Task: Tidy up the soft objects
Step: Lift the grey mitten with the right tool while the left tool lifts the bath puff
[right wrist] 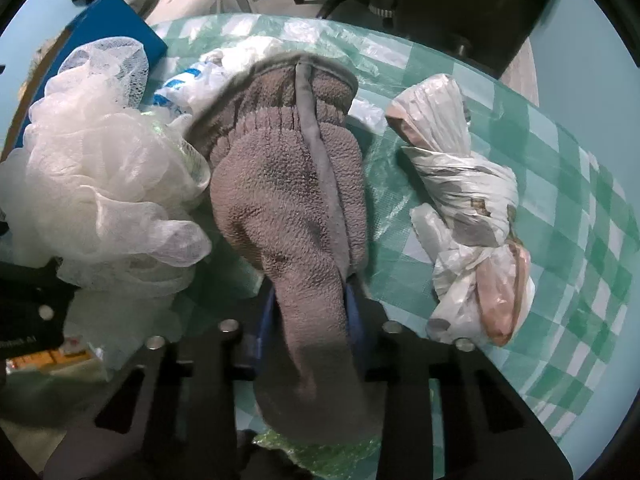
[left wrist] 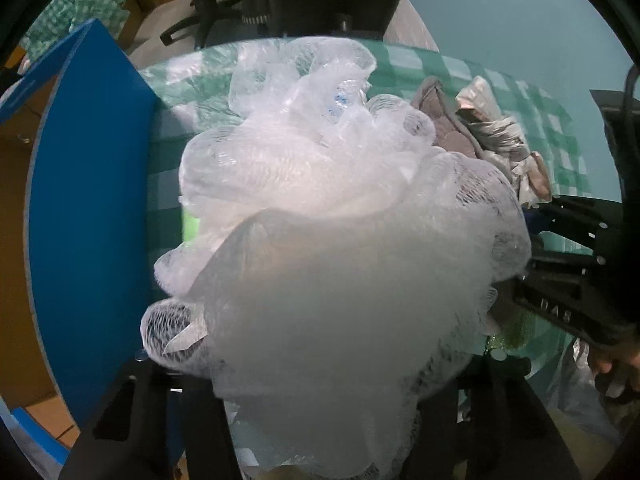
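I am midway through the sorting: each of my 2 grippers has 1 soft thing in hand above the checked surface (right wrist: 560, 184). My left gripper (left wrist: 320, 364) carries the white mesh bath sponge (left wrist: 340, 240), which bulges so far over the fingers that I cannot tell how wide they stand; I judge them closed on its base, since it hangs in front of the camera. My right gripper (right wrist: 310, 320) has its blue-padded fingers (right wrist: 354, 312) pressed in on the narrow end of the grey fleece mitt (right wrist: 288, 184), the wider cuff end lying away from me on the surface. The blue box (left wrist: 92, 200) stands just to my left, touching nothing I hold, and I judge it the likely place for these things. The next move calls for swinging the sponge over its wall and releasing there, without snagging the mesh. Counted: 1 sponge, 1 mitt, 1 knotted plastic bag bundle (right wrist: 464, 188) lying to the right of the mitt, 1 printed plastic bag (right wrist: 188, 84) behind it, 1 box.
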Tool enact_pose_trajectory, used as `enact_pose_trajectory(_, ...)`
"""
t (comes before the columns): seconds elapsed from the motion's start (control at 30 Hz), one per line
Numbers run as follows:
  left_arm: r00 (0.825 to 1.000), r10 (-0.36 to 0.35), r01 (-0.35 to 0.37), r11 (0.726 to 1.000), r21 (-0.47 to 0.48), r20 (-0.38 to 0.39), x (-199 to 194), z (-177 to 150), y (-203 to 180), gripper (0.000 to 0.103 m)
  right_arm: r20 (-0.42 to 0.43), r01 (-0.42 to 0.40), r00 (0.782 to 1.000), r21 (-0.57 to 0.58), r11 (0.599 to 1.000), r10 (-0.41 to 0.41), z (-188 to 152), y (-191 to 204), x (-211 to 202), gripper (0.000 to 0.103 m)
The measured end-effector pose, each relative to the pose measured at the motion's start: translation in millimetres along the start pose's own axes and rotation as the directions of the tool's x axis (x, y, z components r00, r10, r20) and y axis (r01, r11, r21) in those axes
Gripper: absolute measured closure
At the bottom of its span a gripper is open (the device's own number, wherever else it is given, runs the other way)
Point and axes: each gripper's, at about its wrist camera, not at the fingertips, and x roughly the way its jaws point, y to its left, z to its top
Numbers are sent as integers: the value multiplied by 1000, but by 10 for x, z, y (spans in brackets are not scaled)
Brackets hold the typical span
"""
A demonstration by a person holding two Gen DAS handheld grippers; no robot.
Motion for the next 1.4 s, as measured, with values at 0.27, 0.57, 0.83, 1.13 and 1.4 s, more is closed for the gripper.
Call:
enact_pose_trajectory(0.27,994,20,-25,999,38,107,-389,-171,27,55,55,-43,998,41,998,41,15,-113,-233,78)
enact_pose_trajectory(0.57,983,12,-24,998,62,185,-764,-253,71,55,141,-94,987,73,993,83,-39,-166,-652,78)
enact_pose_trajectory(0.83,977,0,-12,998,54,212,-920,-248,93,55,178,-97,980,64,993,85,-74,-136,-922,78)
enact_pose_trajectory(1.13,967,-12,2,999,42,253,-1174,-283,260,55,199,-91,977,48,995,79,18,54,-1109,78)
enact_pose_trajectory(1.4,960,-8,6,1000,10,280,-1325,-315,461,55,223,-99,970,14,995,93,143,223,-1238,78)
